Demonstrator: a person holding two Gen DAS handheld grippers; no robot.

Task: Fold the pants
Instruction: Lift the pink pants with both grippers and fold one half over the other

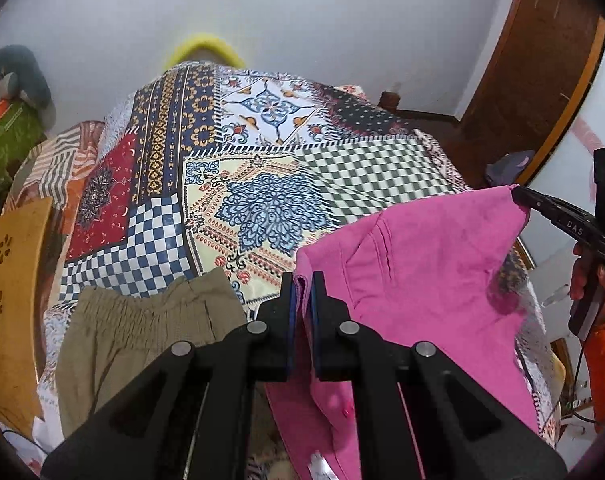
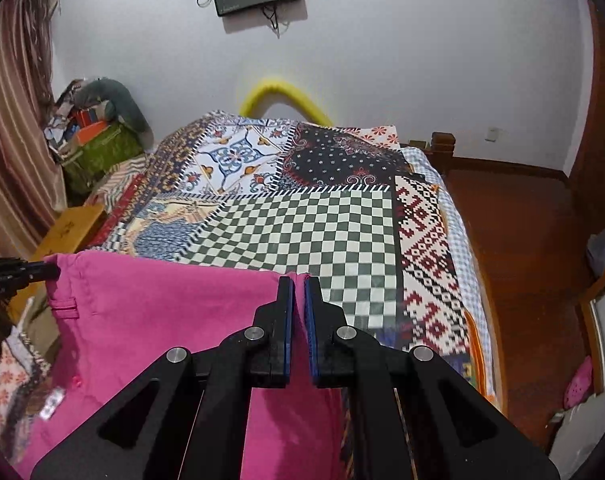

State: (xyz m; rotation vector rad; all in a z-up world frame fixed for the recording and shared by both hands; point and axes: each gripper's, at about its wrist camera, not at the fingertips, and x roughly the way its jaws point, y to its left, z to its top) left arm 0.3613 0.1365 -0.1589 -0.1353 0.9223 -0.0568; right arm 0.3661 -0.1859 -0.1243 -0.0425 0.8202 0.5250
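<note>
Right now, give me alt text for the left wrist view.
The left gripper pinches one top corner of pink pants, and the right gripper holds the other corner, stretching the waist above a patchwork bedspread. Tan pants lie on the bed at lower left.

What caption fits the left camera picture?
Two claws, left claw and right claw, hold pink pants up over a patchwork bed cover.

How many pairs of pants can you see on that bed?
2. The pink pants hang lifted over the patchwork bedspread, one hand-held gripper pinching each top corner. The khaki pants lie on the bed's near left edge. Others may be hidden underneath.
</note>
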